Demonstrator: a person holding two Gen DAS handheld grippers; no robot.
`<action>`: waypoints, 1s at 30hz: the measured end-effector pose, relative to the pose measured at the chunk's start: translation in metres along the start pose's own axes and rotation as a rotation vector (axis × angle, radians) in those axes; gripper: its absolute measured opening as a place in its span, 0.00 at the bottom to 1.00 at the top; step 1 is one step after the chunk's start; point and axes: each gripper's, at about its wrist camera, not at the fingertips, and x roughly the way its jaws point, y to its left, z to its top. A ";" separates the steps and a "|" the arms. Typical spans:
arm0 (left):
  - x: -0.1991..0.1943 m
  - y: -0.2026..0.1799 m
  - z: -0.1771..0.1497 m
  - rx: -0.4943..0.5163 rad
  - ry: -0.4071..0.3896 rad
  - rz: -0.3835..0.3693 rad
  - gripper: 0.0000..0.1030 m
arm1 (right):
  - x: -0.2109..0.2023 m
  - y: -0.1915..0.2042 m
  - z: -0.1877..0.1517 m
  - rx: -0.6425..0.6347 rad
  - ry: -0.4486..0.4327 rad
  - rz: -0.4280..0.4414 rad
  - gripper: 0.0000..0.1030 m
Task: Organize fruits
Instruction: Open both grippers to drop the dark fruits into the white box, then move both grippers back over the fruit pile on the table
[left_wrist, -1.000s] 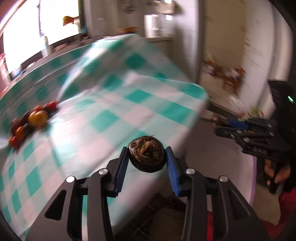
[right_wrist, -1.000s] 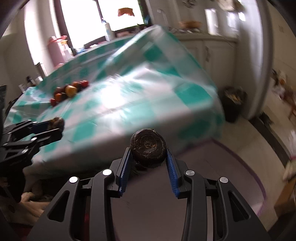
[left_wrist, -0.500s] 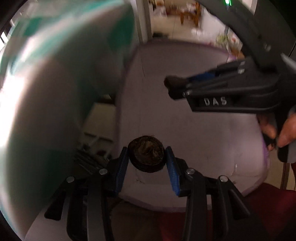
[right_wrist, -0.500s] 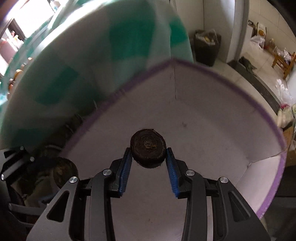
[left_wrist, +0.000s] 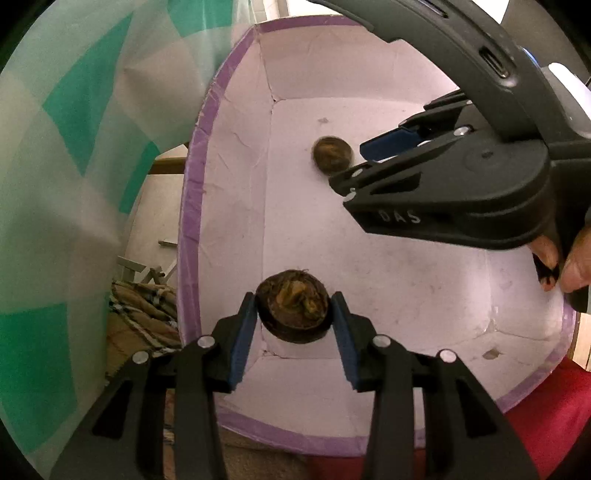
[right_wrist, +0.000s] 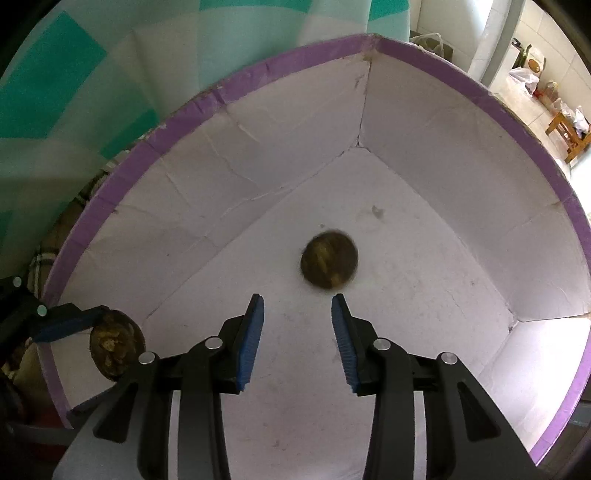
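the left gripper (left_wrist: 295, 317) has its jaws around a brown fruit (left_wrist: 293, 310) at the box's (right_wrist: 207, 99) 9 o'clock rim, easing apart. at 1 o'clock from the right gripper (right_wrist: 297, 332), whose empty jaws are parting, a blurred fruit (right_wrist: 328, 258) is over the floor of the box.

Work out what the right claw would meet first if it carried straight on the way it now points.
Probably the white floor of the purple-rimmed cardboard box. The blurred round brown fruit lies just ahead of the opening, empty right claw, though depth is unclear.
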 end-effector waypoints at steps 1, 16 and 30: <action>-0.002 0.001 -0.003 -0.003 -0.004 0.000 0.42 | 0.000 -0.003 0.001 0.005 -0.001 0.003 0.48; -0.140 0.018 -0.036 -0.006 -0.577 0.095 0.81 | -0.111 -0.059 0.005 0.198 -0.496 0.104 0.77; -0.229 0.224 -0.174 -0.740 -0.683 0.305 0.98 | -0.214 0.091 -0.003 -0.272 -0.812 0.263 0.85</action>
